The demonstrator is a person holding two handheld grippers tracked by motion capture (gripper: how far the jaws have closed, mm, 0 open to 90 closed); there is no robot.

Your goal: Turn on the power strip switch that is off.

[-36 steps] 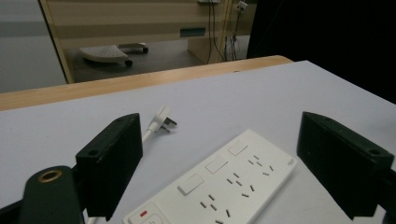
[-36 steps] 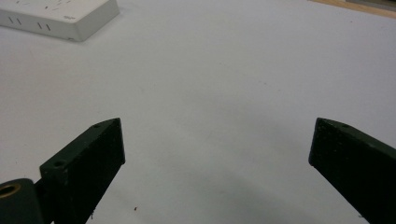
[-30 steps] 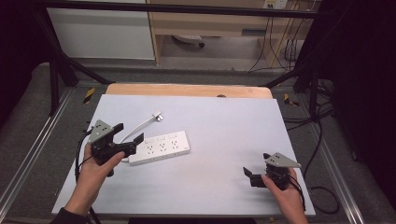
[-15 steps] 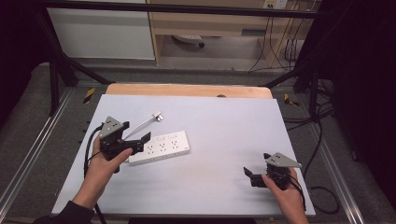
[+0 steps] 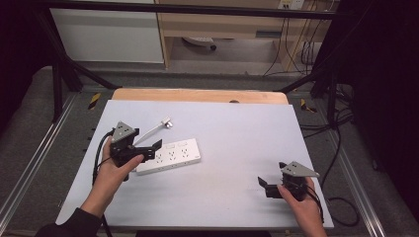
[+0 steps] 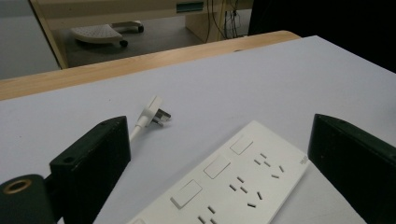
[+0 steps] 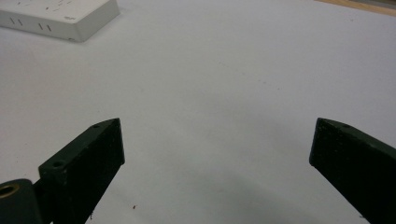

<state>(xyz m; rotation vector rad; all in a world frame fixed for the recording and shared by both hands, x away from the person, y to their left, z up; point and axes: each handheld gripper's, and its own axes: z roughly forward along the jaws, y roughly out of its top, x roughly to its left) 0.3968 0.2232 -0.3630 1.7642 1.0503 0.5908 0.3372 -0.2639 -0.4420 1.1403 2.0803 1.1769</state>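
Observation:
A white power strip lies flat on the pale table, left of centre. Its white cord runs back to a plug lying on the table behind it. My left gripper hovers at the strip's left end and its jaws have just been opening. In the left gripper view the power strip lies between and beyond the wide jaws with no pad touching it, and the plug lies further off. My right gripper rests open near the front right edge, with bare table between its jaws.
A wooden strip borders the table's far edge. Metal frame rails run along both sides, and cables lie on the floor at the right. A corner of the power strip sits far off in the right gripper view.
My left gripper has moved right and slightly away from the person, up to the left end of the power strip. The right gripper has stayed in place.

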